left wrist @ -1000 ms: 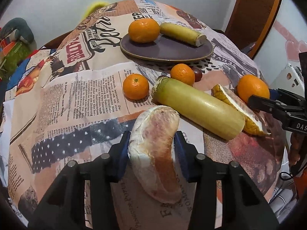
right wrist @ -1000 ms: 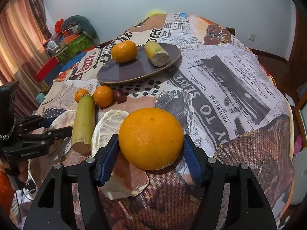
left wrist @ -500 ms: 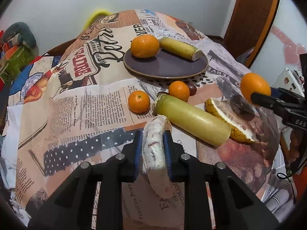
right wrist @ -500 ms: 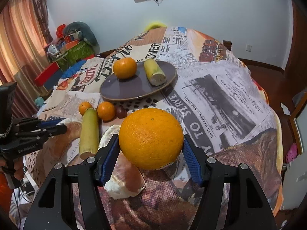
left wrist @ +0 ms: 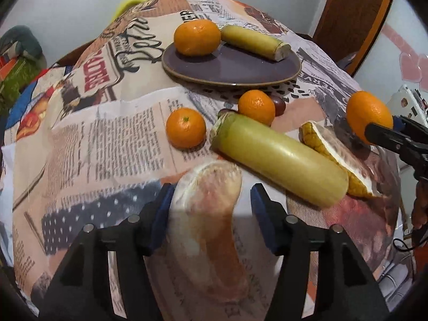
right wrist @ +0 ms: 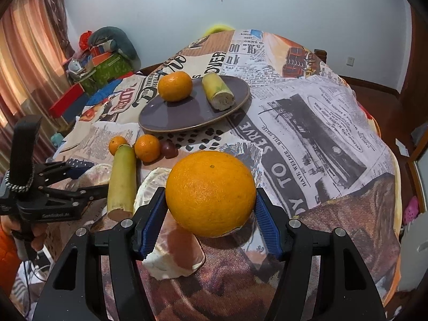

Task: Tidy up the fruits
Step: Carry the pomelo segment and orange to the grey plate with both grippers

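Looking along the left tool (left wrist: 211, 208), its jaws are opening around a pale, pink-tinged pomelo peel piece (left wrist: 211, 230) that lies between the blue pads; the left pad sits right against the peel's edge while the right pad stands clear of it with a gap. The peel rests on the newspaper-print cloth (left wrist: 107, 144) covering the desk. Just beyond it lies a long green-yellow sugarcane piece (left wrist: 278, 160), and against that piece's far side a second peel piece (left wrist: 334, 155) with yellow rind. Two small mandarins (left wrist: 186, 127) sit near the cane's cut end, with a dark grape (left wrist: 279, 105) beside the farther one. Farther back, a purple plate (left wrist: 232, 67) carries a mandarin on the plate (left wrist: 197, 37) and a short cane piece (left wrist: 255, 42). At the right edge, the right tool (left wrist: 379, 133) holds a large orange (left wrist: 369, 116) above the desk.

From the right wrist view, the right tool (right wrist: 211, 211) is clamped on the large orange (right wrist: 211, 192), both blue pads pressing its sides, the fruit held clear of the cloth. Below it lies the second peel piece (right wrist: 171, 251), white pith upward. To the left stand the sugarcane piece (right wrist: 122, 179), the small mandarins (right wrist: 147, 147) and the grape (right wrist: 169, 148). The purple plate (right wrist: 187, 112) sits well behind, bearing its mandarin (right wrist: 175, 85) and short cane piece (right wrist: 218, 92). The left tool (right wrist: 80, 182) enters from the left, gripped by a hand (right wrist: 37, 238) in an orange sleeve.
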`<state>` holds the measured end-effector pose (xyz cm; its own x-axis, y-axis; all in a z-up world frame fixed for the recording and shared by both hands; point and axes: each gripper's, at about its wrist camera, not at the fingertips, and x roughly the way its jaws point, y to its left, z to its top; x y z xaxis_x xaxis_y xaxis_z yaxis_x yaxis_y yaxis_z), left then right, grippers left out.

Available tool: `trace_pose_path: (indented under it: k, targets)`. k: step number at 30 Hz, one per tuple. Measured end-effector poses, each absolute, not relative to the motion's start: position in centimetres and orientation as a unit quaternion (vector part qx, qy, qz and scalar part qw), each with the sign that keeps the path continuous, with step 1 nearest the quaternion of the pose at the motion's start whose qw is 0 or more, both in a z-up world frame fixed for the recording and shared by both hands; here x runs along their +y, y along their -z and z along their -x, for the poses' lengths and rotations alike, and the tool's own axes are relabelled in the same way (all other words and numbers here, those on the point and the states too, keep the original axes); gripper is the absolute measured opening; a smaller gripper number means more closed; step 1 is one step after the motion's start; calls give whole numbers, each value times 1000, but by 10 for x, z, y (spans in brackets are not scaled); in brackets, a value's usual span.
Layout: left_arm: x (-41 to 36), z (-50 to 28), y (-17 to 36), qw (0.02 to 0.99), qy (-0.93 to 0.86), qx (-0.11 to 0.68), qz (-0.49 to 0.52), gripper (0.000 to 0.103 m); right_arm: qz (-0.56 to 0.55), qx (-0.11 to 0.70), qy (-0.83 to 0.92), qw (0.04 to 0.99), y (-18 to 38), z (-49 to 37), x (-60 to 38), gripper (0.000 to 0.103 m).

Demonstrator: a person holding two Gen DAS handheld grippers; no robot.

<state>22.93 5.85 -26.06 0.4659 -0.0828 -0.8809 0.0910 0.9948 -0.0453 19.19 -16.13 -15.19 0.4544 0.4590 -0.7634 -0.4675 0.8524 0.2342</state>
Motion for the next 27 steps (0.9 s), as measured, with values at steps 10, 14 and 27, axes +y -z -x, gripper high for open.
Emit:
trace_pose_path:
  k: [10, 14, 27]
  targets:
    - [57, -214, 248, 869, 30, 494, -18, 46, 8, 438, -276, 855, 145, -190, -161, 61]
    - [58, -205, 230, 879, 27, 475, -10, 45, 7, 430, -274, 860, 138, -192, -161, 61]
    - [59, -204, 177, 911, 25, 411, 12, 25, 5, 393, -278, 877, 111, -203, -154, 61]
